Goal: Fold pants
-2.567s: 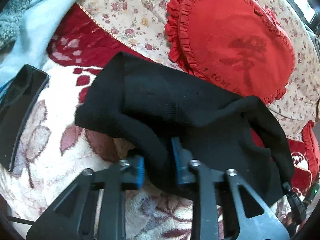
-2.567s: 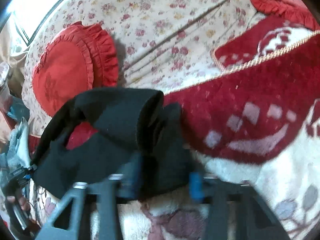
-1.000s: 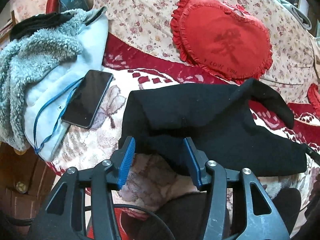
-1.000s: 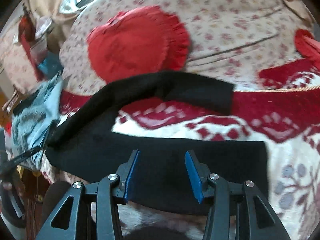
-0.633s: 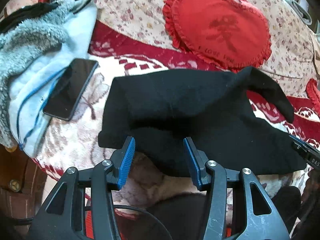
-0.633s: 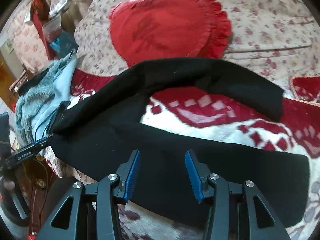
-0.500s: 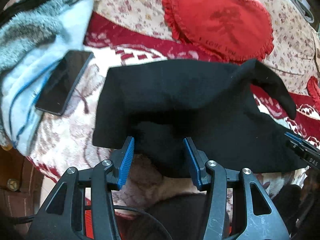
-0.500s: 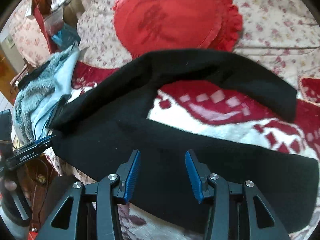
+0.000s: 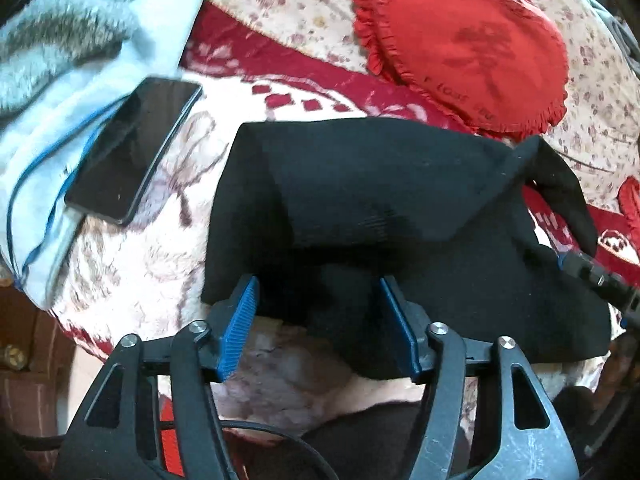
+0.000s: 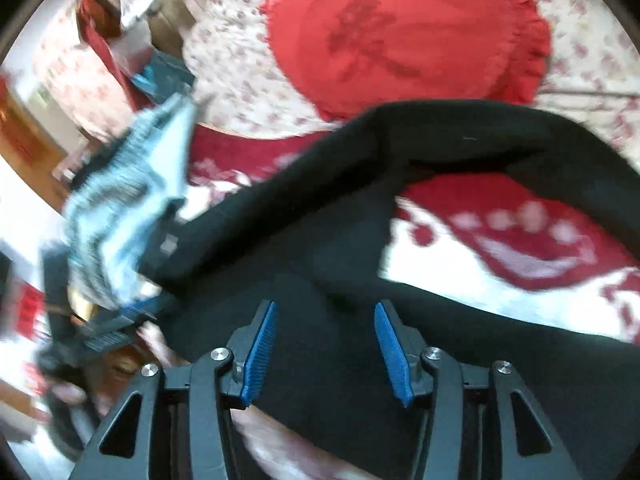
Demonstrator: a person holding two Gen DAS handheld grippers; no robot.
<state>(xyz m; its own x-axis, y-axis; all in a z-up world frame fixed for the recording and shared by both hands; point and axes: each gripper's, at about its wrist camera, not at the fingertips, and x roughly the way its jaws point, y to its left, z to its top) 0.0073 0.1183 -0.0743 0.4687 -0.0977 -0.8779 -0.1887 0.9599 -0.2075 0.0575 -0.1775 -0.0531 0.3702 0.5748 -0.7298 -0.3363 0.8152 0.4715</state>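
Pants (image 9: 380, 200), black, lay spread on the patterned blanket (image 9: 160, 260) ahead of my left gripper (image 9: 316, 320), whose blue pads stood apart, empty, over the near edge; a phone (image 9: 132, 144) rested beside it, and my right gripper's tip poked in at the frame's right margin. From the right wrist, blur smeared everything: my right gripper (image 10: 324, 344) gaped above the pants (image 10: 340, 280), one leg curving under the red heart cushion (image 10: 400, 32).
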